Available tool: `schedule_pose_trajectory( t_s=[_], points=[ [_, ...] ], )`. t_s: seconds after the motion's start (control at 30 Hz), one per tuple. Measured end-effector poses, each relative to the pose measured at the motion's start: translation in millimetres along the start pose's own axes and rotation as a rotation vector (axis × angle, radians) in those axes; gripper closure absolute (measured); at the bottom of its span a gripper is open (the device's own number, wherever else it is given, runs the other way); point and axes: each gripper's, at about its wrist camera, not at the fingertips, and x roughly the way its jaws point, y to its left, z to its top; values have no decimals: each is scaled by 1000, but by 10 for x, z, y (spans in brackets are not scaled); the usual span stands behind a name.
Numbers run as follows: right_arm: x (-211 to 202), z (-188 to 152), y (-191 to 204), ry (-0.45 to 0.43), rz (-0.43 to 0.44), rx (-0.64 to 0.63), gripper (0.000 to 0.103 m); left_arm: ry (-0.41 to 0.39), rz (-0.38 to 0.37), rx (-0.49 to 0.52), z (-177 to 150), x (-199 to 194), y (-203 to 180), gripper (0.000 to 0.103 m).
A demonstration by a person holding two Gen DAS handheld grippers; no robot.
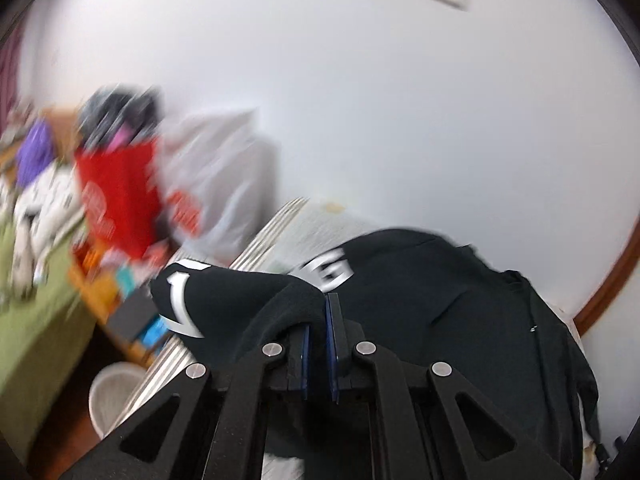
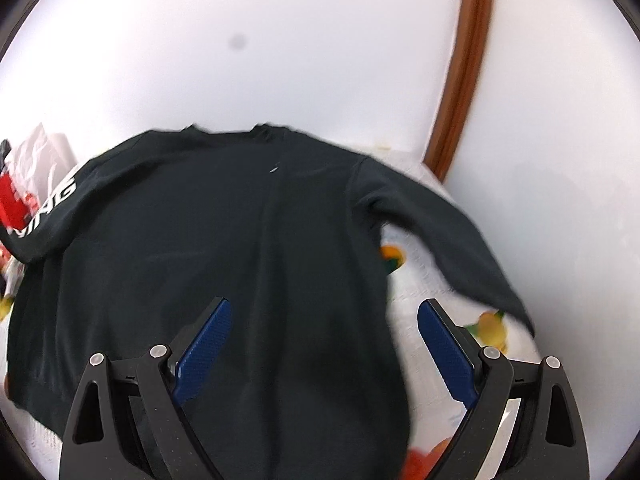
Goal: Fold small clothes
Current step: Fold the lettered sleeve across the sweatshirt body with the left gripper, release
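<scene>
A black long-sleeved sweater lies spread flat on the table, neck at the far side. Its left sleeve carries white lettering. In the left wrist view my left gripper is shut on a fold of that lettered sleeve, and the cloth is lifted and drapes off to the left of the blue pads. My right gripper stands open above the sweater's lower right part, with nothing pressed between its fingers. The other sleeve stretches out to the right.
A white tablecloth with a fruit print covers the table. A red bag, a white plastic bag and blurred clutter stand to the left. A white bin is on the floor. A brown door frame runs along the white wall.
</scene>
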Motion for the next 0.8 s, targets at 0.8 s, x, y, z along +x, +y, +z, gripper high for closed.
schedule_pose_trajectory(
  t_s=[0.8],
  points=[
    [393, -546, -1110, 120, -80, 126, 10, 194, -249, 521, -657, 1123, -3036, 91]
  ],
)
